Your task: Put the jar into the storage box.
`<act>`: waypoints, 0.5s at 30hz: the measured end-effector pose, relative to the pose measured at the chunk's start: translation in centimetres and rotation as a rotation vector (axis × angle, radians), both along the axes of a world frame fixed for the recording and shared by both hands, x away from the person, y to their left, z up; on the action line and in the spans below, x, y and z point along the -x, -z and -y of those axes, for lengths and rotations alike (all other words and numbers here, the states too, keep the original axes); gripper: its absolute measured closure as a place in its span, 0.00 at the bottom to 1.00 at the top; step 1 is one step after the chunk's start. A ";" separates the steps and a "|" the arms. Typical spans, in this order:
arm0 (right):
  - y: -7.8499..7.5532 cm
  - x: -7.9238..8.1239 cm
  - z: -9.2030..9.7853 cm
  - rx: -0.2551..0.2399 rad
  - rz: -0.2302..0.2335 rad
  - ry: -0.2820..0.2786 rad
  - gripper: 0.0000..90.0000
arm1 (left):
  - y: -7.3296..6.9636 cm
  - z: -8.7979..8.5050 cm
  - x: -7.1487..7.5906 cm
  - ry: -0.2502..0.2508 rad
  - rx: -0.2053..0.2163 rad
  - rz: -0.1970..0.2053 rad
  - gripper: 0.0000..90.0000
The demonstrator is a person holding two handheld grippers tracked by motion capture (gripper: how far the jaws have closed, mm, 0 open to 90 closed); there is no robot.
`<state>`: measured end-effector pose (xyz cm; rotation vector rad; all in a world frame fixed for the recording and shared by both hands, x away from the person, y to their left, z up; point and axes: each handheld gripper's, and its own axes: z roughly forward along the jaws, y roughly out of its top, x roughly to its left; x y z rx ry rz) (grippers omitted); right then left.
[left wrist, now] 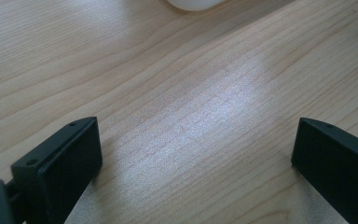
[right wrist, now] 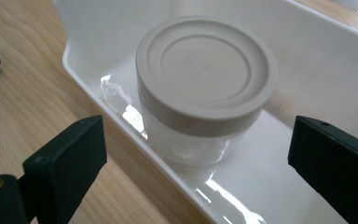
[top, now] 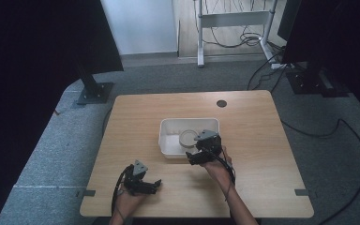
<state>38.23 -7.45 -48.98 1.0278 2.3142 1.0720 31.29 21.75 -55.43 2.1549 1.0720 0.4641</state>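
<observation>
The jar (right wrist: pixel 205 88) stands upright in the white tray (top: pixel 168 140) on the tabletop (top: pixel 262 154), lid on, near the tray's right front. The right gripper (top: pixel 198 158) hangs over the tray's front rim with its fingers (right wrist: pixel 65 158) spread wide, apart from the jar, possibly just short of it. The left gripper (top: pixel 153 183) rests near the front edge, fingers open over bare wood.

The person's left black two-jaw gripper (top: pixel 145 184) sits at about seven o'clock, jaws spread wide, pointing toward three o'clock. The right black two-jaw gripper (top: pixel 201 152) sits near the centre, jaws wide apart, forearm entering from six o'clock.
</observation>
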 end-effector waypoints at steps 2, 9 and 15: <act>0.0 0.2 0.3 -0.003 -0.001 -0.008 0.05 | 0.0 0.0 0.0 0.001 -0.001 0.001 0.02; 0.3 1.0 1.3 0.004 -0.010 -0.031 0.05 | 0.0 0.0 0.0 0.001 -0.002 0.000 0.01; 0.5 1.8 2.1 0.000 -0.013 -0.033 0.05 | 0.0 0.0 0.0 0.001 -0.002 0.000 0.01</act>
